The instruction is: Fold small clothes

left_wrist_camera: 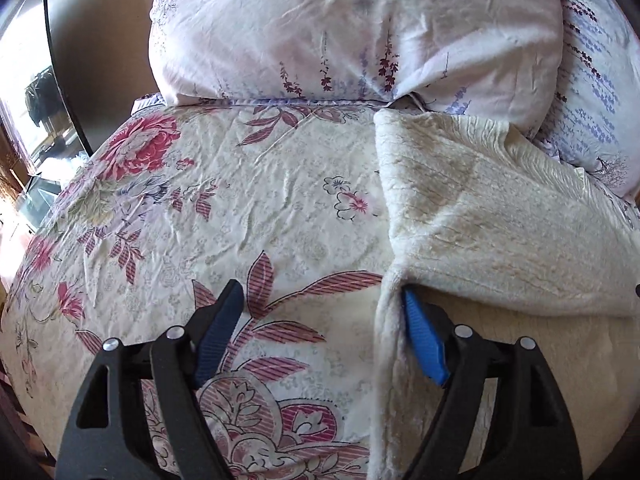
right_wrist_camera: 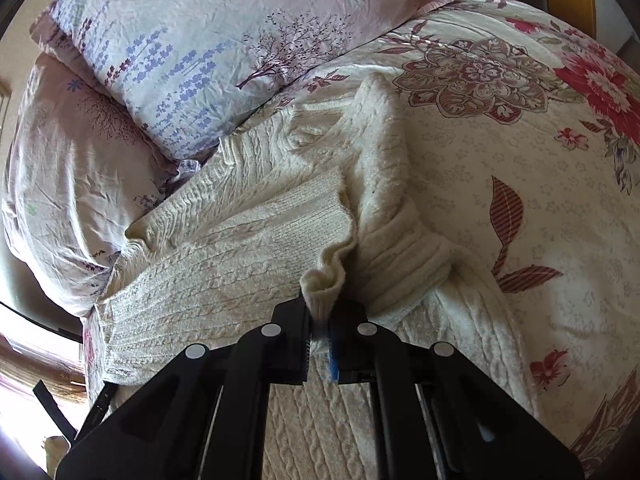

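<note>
Cream cable-knit sweater lies on the floral bedspread, just below the pillows, with one sleeve already folded across its body. Right tongs pinch that sleeve's cuff. Left tongs gape wide beside the sweater's edge, holding nothing. More folds likely remain.
</note>
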Demonstrator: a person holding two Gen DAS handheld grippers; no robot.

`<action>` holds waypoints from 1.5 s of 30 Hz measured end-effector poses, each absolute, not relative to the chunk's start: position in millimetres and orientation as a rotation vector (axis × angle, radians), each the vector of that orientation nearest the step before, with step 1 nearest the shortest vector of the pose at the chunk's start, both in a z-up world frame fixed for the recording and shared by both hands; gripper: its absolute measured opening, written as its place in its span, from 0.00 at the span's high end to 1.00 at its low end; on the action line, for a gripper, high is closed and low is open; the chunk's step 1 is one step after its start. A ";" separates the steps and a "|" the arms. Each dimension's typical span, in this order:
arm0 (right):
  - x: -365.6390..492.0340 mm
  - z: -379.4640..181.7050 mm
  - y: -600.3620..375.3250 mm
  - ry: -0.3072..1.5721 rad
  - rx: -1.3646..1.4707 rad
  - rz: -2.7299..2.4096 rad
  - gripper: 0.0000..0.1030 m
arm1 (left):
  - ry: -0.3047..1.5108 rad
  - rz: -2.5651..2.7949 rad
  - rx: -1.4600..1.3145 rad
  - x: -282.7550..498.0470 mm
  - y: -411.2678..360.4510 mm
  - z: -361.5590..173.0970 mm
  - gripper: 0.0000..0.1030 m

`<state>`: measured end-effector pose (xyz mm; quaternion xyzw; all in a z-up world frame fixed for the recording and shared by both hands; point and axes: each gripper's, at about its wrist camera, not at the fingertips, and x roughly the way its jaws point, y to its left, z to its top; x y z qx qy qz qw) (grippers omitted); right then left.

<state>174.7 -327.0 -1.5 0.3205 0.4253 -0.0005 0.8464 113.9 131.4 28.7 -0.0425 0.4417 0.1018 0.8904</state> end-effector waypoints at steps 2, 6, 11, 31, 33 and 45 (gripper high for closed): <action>173.9 -1.3 -332.5 0.894 0.715 0.024 0.80 | 0.910 0.189 -0.073 106.5 132.6 33.1 0.19; 182.8 -1.8 -347.4 0.878 0.812 0.062 0.62 | 0.876 0.171 -0.113 89.9 150.7 44.3 0.14; 210.1 -6.9 -358.5 0.899 0.868 0.096 0.66 | 0.827 0.210 -0.176 85.6 167.2 57.0 0.14; 176.5 33.1 -341.9 0.767 0.534 0.079 0.58 | 0.899 0.208 0.012 125.3 128.2 36.0 0.14; 180.3 24.8 -330.0 0.820 0.500 0.095 0.59 | 0.911 0.215 0.015 126.8 127.1 32.8 0.14; 160.9 6.5 -374.8 0.840 0.784 0.128 0.44 | 0.909 0.148 -0.175 98.0 148.5 46.8 0.14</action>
